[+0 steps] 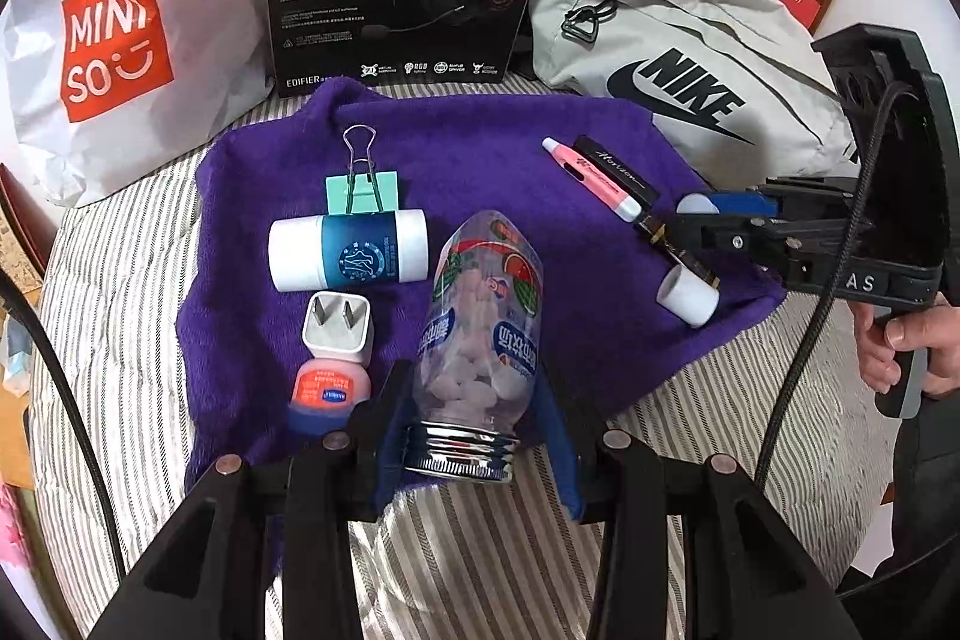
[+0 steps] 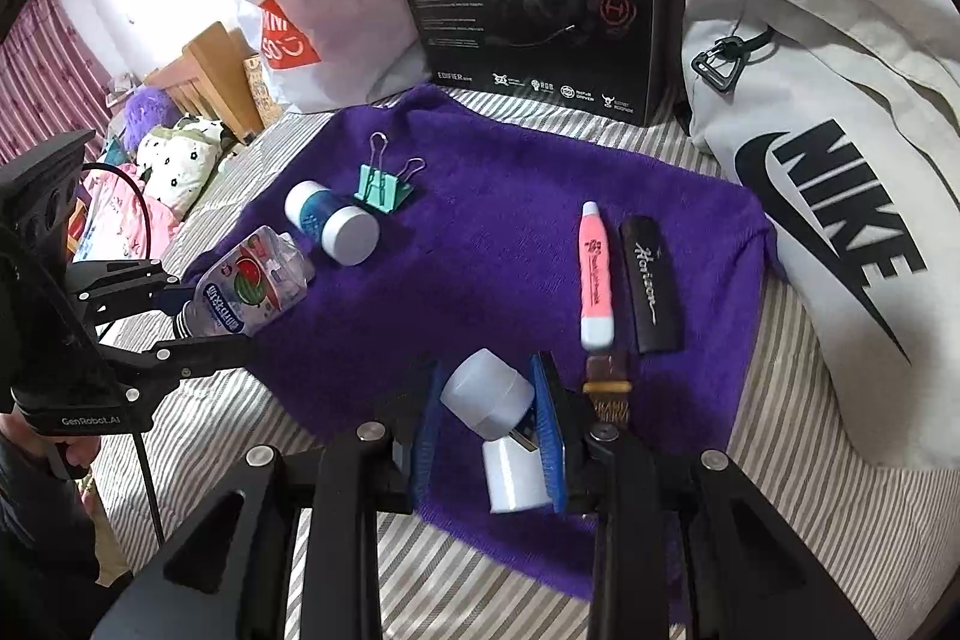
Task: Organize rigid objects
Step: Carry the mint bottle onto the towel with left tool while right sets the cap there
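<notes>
Here, left tool (image 1: pixel 474 436) grips candy bottle (image 1: pixel 480 322) — sideways.

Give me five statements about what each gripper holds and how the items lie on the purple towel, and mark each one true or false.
1. The left gripper grips the candy bottle near its cap. True.
2. The binder clip lies beside the Nike bag. False: it lies by the white and blue tube, far from the Nike bag.
3. The pink pen lies next to the black case. True.
4. The right gripper is empty. False: a small white cylinder sits between its fingers.
5. The towel is green. False: it is purple.
</notes>
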Available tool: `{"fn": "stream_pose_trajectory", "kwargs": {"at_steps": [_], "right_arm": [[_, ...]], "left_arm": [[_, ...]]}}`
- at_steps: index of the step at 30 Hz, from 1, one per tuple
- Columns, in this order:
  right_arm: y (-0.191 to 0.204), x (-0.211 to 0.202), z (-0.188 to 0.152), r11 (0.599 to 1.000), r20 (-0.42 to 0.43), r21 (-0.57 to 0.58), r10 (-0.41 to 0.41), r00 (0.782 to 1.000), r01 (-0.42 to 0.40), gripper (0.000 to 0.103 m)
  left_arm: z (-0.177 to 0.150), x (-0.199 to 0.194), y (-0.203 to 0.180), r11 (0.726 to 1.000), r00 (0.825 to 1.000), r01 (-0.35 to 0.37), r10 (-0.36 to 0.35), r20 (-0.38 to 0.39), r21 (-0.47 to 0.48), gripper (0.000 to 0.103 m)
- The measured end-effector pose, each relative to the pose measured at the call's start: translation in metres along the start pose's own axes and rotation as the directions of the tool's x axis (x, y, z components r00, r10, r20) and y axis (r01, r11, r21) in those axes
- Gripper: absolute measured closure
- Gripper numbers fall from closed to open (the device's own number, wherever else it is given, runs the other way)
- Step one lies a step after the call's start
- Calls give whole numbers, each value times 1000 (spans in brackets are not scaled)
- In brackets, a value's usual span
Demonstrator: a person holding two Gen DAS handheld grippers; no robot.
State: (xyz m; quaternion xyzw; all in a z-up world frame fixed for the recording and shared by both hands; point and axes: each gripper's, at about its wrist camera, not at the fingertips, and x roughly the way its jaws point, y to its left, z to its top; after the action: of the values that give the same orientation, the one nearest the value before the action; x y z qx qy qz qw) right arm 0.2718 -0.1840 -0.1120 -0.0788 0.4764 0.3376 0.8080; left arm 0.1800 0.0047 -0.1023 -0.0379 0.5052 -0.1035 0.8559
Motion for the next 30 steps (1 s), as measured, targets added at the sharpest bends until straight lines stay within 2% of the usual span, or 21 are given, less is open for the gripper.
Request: {"fn": "stream_pose_trajectory", "kwargs": {"at_steps": [15,30], "right_arm": [[-14,31,18,1000,-25,5,-6,1000,6,74],[-14,57,18,999,-87,-45,-13,996,9,74]], "left_arm": [[15,21,-1,1000,1000,-4,5,-28,11,64],[25,48,-3,999,997,-25,28,-73,42,64]]}}
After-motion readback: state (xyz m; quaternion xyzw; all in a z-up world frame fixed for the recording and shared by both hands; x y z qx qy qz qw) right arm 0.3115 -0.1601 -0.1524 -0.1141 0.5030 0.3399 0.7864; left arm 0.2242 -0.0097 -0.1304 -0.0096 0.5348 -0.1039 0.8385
